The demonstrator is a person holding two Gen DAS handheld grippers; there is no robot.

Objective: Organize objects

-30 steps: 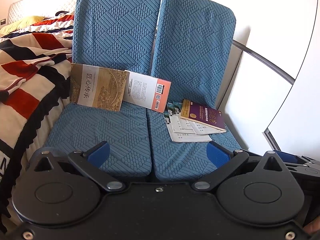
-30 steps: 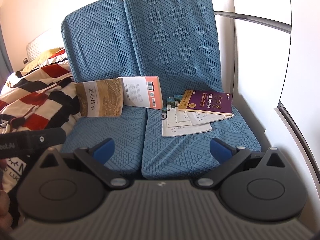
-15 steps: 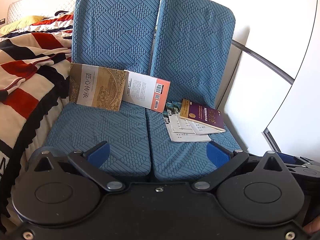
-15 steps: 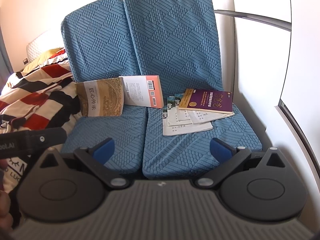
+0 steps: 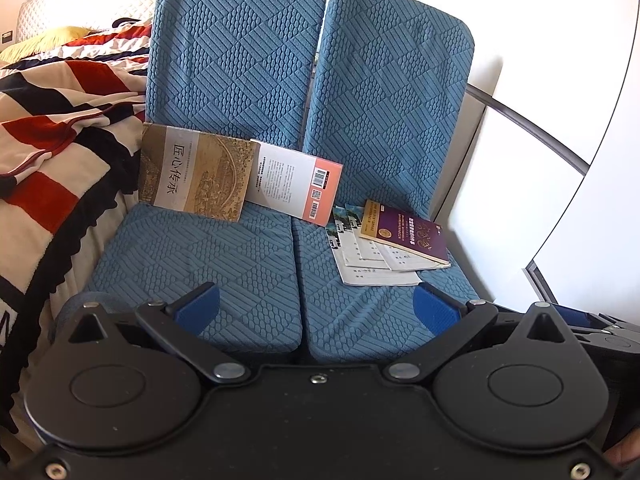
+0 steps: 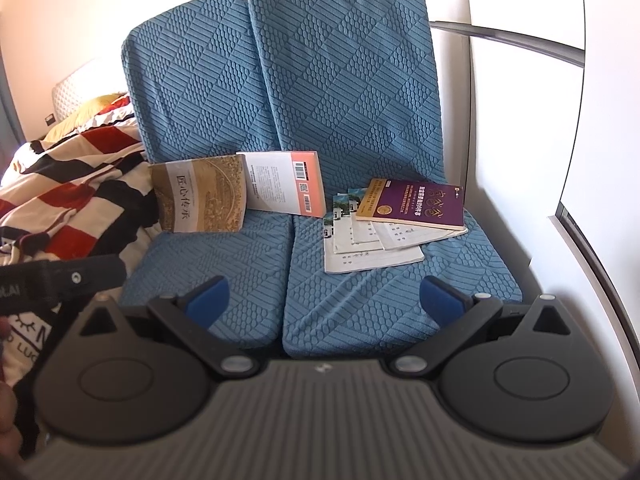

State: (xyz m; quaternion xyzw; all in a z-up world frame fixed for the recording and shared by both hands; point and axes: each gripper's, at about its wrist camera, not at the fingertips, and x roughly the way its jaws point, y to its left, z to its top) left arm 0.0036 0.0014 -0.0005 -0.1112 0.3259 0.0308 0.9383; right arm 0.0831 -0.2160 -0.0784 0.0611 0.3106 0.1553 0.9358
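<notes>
Both tools held back from the two blue quilted fabric seats point(image 5: 296, 264), nothing gathered yet, so probably the approach to a first pick.

Left gripper point(image 5: 316, 306): jaws spread wide, holding nothing. Right gripper point(image 6: 324, 296): likewise wide open and empty.

Leaning on the seat backs: tan paperback book with a painted landscape cover point(image 5: 196, 178), reading 匠心传承, and just beside it, partly tucked behind, a white and salmon-orange book showing its back cover point(image 5: 298, 186), with barcodes and a QR code (small text illegible).

Flat on the seat nearer the wall: purple softcover book with a gold seal point(image 6: 416, 204), title too small to read, atop fanned white paper booklets point(image 6: 368, 248).

Best to pinch the purple book by its overhanging free edge, lifting without dragging the sheets beneath.
</notes>
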